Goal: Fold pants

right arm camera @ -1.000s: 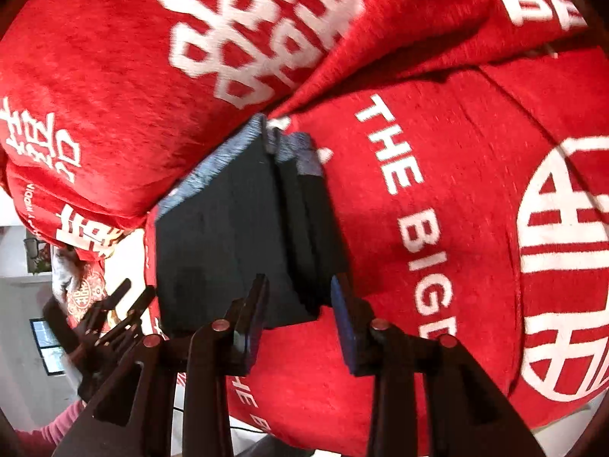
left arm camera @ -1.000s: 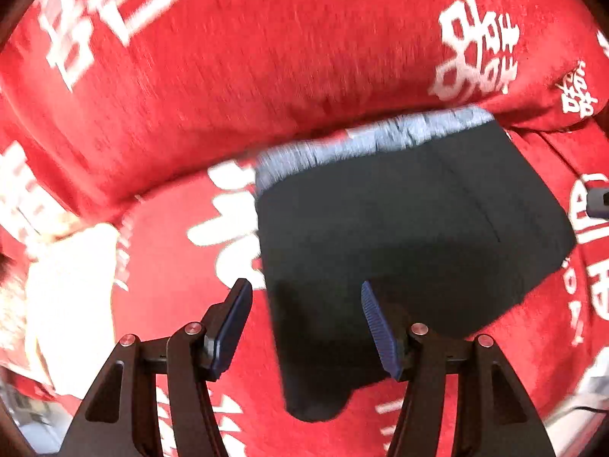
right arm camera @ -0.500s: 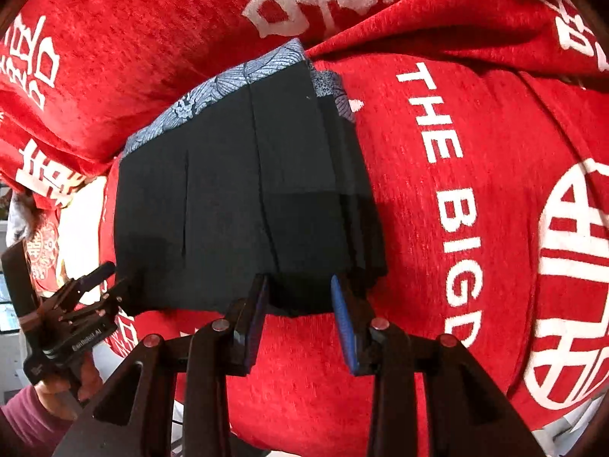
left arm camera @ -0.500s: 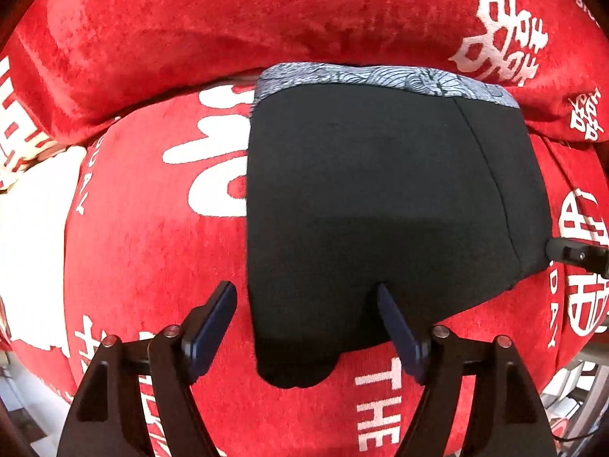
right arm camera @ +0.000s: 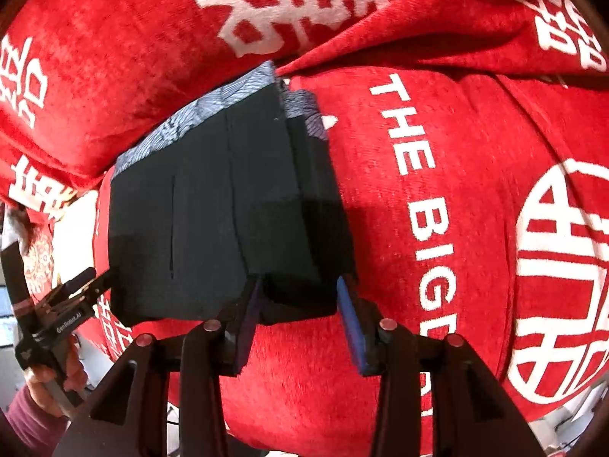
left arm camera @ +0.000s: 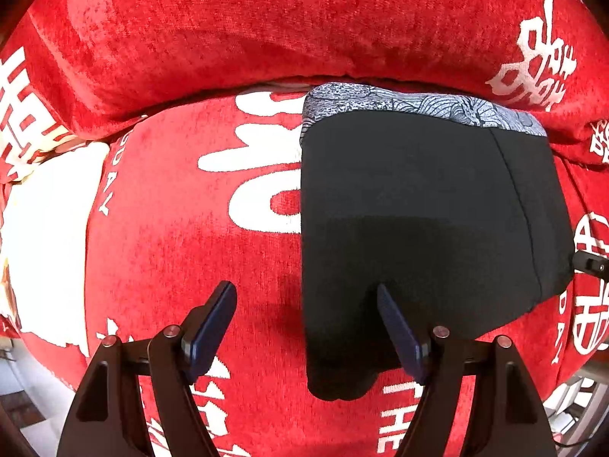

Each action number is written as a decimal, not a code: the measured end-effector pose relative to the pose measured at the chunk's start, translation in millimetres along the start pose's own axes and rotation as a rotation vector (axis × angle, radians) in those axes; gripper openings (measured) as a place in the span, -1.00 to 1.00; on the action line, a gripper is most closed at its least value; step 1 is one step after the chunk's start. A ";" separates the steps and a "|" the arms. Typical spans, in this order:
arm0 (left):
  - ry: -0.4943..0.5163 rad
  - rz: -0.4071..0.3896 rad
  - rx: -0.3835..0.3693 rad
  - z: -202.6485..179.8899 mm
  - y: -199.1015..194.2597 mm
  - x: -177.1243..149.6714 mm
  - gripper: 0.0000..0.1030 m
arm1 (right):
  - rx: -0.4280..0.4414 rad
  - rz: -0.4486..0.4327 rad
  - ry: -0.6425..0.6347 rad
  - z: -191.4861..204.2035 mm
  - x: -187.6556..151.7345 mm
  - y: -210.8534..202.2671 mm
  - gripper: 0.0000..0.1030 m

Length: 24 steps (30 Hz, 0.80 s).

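Left wrist view: we are hovering both released claws, left [left arm camera: 306, 302] and right [right arm camera: 298, 297], at the folded pants [left arm camera: 426, 228]; next likely needs a hem grip.

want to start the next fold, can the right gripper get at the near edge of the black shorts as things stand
Probably yes. The right gripper is open, its fingers straddling the near hem of the black shorts on the red cover. Nothing lies between them; the left gripper sits off at the other corner.
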State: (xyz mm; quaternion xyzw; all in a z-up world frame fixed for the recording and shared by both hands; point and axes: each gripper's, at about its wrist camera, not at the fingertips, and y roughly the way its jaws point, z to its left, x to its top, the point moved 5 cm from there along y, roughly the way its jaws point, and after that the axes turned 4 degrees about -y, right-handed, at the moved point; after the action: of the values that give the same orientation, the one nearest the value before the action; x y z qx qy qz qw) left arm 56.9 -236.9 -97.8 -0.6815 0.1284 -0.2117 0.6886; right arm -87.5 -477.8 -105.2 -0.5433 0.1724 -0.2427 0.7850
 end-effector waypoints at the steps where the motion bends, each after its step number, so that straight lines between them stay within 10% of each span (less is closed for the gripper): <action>1: 0.001 0.002 -0.002 -1.0 0.4 0.0 0.50 | -0.003 0.000 -0.003 0.1 0.7 -1.0 -0.08; 24: 0.006 0.040 0.022 -1.5 16.5 7.9 0.86 | 0.017 0.024 -0.024 -2.5 14.3 9.6 0.41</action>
State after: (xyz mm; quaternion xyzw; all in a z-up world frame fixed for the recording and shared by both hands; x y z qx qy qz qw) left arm 65.0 -242.2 -113.4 -0.6705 0.1418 -0.2011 0.6999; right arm -75.2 -485.0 -115.2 -0.5372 0.1676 -0.2283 0.7945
